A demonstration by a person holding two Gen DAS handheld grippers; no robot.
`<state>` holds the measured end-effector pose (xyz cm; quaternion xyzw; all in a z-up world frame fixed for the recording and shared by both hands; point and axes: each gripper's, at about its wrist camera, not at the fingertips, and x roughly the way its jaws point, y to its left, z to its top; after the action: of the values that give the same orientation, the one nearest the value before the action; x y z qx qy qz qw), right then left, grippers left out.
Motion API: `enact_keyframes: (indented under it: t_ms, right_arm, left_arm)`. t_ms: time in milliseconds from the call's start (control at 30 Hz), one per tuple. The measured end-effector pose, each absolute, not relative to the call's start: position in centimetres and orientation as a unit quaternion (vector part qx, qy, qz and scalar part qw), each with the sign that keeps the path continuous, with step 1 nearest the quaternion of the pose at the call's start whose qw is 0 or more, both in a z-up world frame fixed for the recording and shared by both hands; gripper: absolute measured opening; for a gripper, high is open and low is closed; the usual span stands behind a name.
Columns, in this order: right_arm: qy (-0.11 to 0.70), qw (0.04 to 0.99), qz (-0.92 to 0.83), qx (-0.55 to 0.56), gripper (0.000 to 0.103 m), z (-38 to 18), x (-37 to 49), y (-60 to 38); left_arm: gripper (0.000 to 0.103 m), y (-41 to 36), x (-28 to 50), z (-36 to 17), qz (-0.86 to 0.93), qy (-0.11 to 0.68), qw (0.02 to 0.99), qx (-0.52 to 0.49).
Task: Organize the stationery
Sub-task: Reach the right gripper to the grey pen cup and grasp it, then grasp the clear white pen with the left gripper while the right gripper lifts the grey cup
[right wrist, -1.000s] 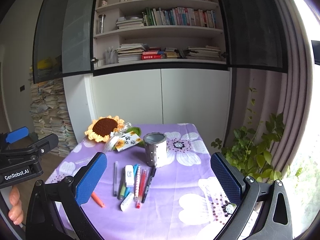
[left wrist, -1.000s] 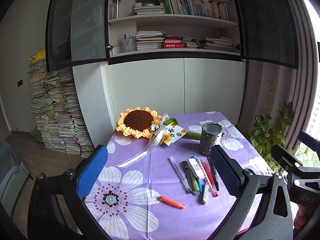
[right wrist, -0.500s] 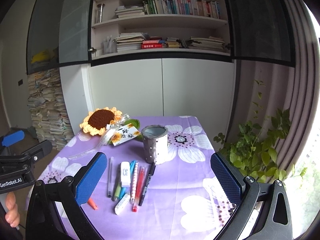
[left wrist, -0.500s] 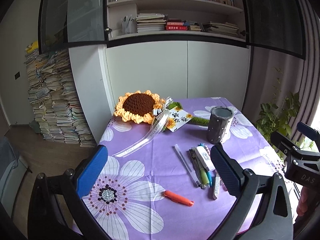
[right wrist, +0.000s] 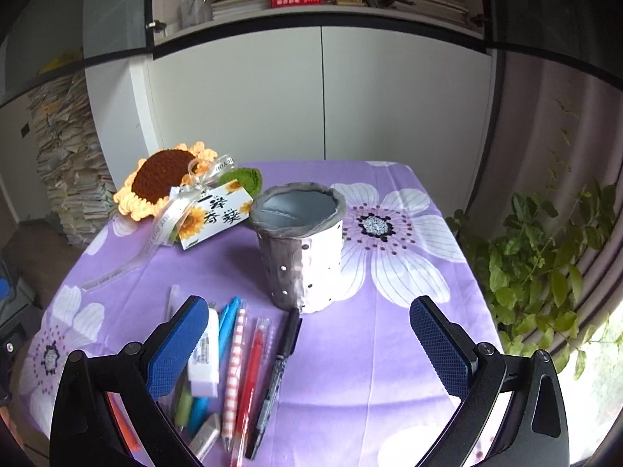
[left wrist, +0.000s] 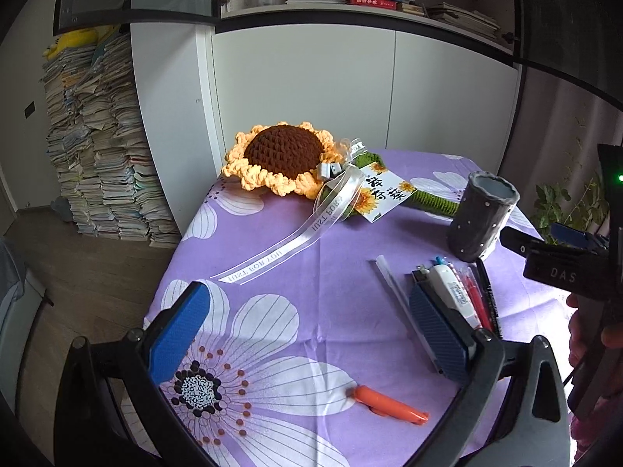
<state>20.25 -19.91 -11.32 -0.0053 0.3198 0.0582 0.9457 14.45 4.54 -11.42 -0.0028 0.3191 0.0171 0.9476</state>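
A grey dotted pen cup (right wrist: 301, 249) stands upright and looks empty on the purple flowered tablecloth (right wrist: 389, 358); it also shows in the left wrist view (left wrist: 481, 222). Several pens and markers lie side by side in front of it, among them a black marker (right wrist: 278, 366), a red pen (right wrist: 253, 373) and a white correction tape (right wrist: 204, 354). An orange pen (left wrist: 389, 406) lies alone near the front edge. My left gripper (left wrist: 307, 338) is open above the cloth, left of the pens. My right gripper (right wrist: 307, 350) is open above the pens.
A crocheted sunflower (left wrist: 282, 161) with a ribbon (left wrist: 296, 239) and a card (left wrist: 379, 192) lies at the back of the table. White cabinets stand behind. A paper stack (left wrist: 97, 148) stands at the left, a green plant (right wrist: 545, 264) at the right.
Both grippers have moved forward and down towards the table. The pens and the cup now look closer. Nothing on the table has moved.
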Motion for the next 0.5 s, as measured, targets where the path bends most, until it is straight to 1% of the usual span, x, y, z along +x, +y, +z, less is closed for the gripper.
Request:
enact_keyframes:
  t_ms: [200, 367, 400, 433, 467, 500]
  right_arm:
    - [0.337, 0.94, 0.049, -0.011, 0.103, -12.4, 25.5, -19.4]
    - [0.358, 0.932, 0.057, -0.008, 0.103, -13.1, 28.0, -18.9]
    - [0.357, 0.933, 0.056, -0.008, 0.1, -13.2, 28.2, -18.8]
    - [0.352, 0.934, 0.056, -0.007, 0.085, -13.2, 28.3, -18.7]
    - [0.351, 0.935, 0.06, -0.008, 0.074, -13.2, 28.5, -18.6]
    - [0.354, 0.933, 0.07, -0.008, 0.072, -13.2, 28.6, -18.5]
  left_arm:
    - [0.102, 5.7, 16.2, -12.2, 0.028, 0.325, 0.945, -0.01]
    - [0.102, 6.0, 17.2, -12.8, 0.032, 0.333, 0.942, -0.003]
    - [0.102, 6.0, 17.3, -12.9, 0.033, 0.335, 0.942, -0.004]
    - [0.102, 6.1, 17.4, -13.0, 0.033, 0.337, 0.941, -0.005]
    - [0.102, 6.1, 17.5, -13.0, 0.033, 0.339, 0.94, -0.007]
    - [0.102, 6.0, 17.6, -13.0, 0.032, 0.341, 0.94, -0.009]
